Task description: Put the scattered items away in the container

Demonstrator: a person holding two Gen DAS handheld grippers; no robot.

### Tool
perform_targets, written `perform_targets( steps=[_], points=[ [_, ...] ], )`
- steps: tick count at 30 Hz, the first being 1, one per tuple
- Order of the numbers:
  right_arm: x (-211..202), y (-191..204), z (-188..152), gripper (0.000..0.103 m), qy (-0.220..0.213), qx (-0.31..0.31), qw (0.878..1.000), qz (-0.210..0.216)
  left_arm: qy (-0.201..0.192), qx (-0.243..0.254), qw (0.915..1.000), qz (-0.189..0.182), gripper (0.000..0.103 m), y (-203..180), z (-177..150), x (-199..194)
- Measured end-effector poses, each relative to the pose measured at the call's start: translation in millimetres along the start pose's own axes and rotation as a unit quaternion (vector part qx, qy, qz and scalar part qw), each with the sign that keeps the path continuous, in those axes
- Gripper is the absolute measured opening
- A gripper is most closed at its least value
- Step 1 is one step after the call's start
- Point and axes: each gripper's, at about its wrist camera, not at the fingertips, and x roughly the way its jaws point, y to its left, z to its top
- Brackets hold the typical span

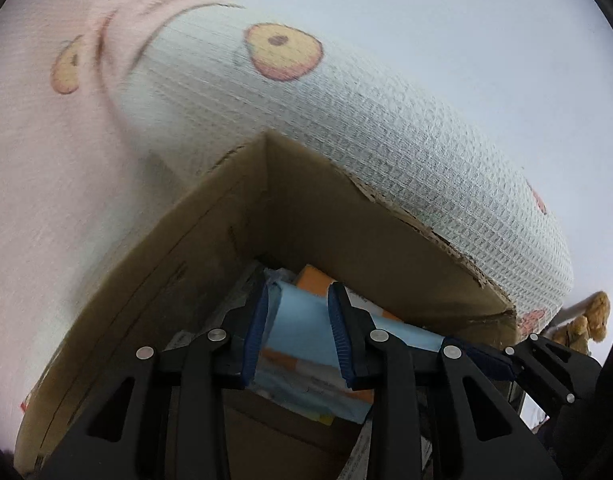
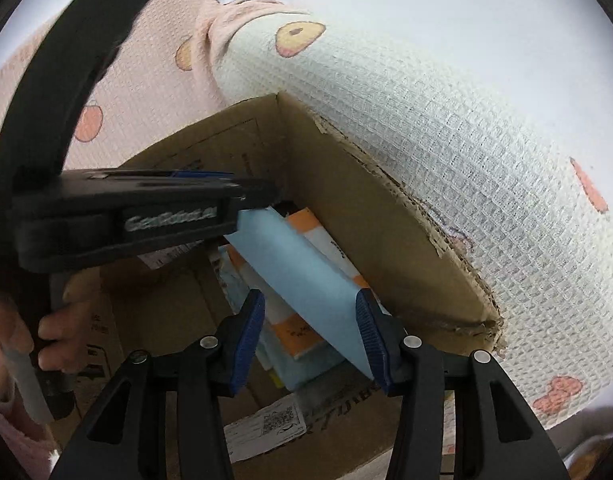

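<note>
Your hand (image 2: 62,320) grips the left claw's handle at the left edge of the right view. Beside it, the box's (image 2: 346,184) left wall stands high and unbroken. The left claw (image 1: 298,292) reaches down into the box near its far corner and is clenched on the upper end of the light blue pack (image 1: 302,320), with both blue pads against it. There is little room between that claw and the corner behind it.

The pack is inside the box, lifted above the things on the floor. It is long and flat. In the right view its long axis slants from upper left, at the left claw, down to lower right, with the broad face turned up toward you. Under it lie an orange-and-white pack (image 2: 306,220) and more pale blue ones, stacked along the right wall. A white label (image 2: 266,428) sits on the box floor at lower centre, where there is more bare cardboard.

The right claw (image 2: 310,296) straddles the pack's lower end but is released. The right-hand pad lies against the pack's edge, while the left-hand pad stands off it, and the stack below shows in the gap.

Further right, the box's right wall has a torn, ragged rim, and the waffle-weave blanket (image 1: 386,128) bulges over it and hems that side in. A teddy (image 1: 586,320) sits at the far right of the left view, well outside the box.
</note>
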Motion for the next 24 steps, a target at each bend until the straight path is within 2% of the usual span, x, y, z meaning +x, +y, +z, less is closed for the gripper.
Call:
perform_targets(
  steps=[3, 9, 11, 14, 16, 22, 24],
  points=[
    [-0.2, 1.6, -2.7, 0.043, 0.003, -0.005, 1.0, -0.003, -0.001, -0.021, 0.9997, 0.009, 0.034, 3.3, -7.8, -12.4],
    [-2.6, 10.2, -5.1, 0.043, 0.01, -0.018, 1.0, 0.006, 0.044, -0.087, 0.9949, -0.025, 0.033, 24.3, -26.1, -9.5],
    [-1.7, 13.6, -7.5, 0.043, 0.02, -0.023, 0.999, 0.025, 0.06, -0.091, 0.9937, -0.028, 0.029, 23.7, -20.6, 1.4],
    [9.4, 19.7, -11.7, 0.041, 0.052, -0.019, 0.996, 0.065, 0.075, -0.09, 0.9927, -0.028, 0.029, 19.7, -22.5, 11.2],
    [15.6, 23.9, -12.3, 0.036, 0.05, -0.029, 0.998, 0.04, 0.076, -0.095, 0.9917, -0.041, 0.029, 19.5, -20.7, 16.8],
    [18.7, 15.9, -5.6, 0.036, 0.043, -0.014, 0.999, 0.018, 0.084, -0.085, 0.9916, -0.05, 0.029, 13.2, -10.8, 20.6],
    [22.0, 14.2, -4.2, 0.036, 0.04, -0.019, 0.999, -0.001, 0.083, -0.087, 0.9912, -0.055, 0.029, 16.5, -8.0, 29.2]
  ],
)
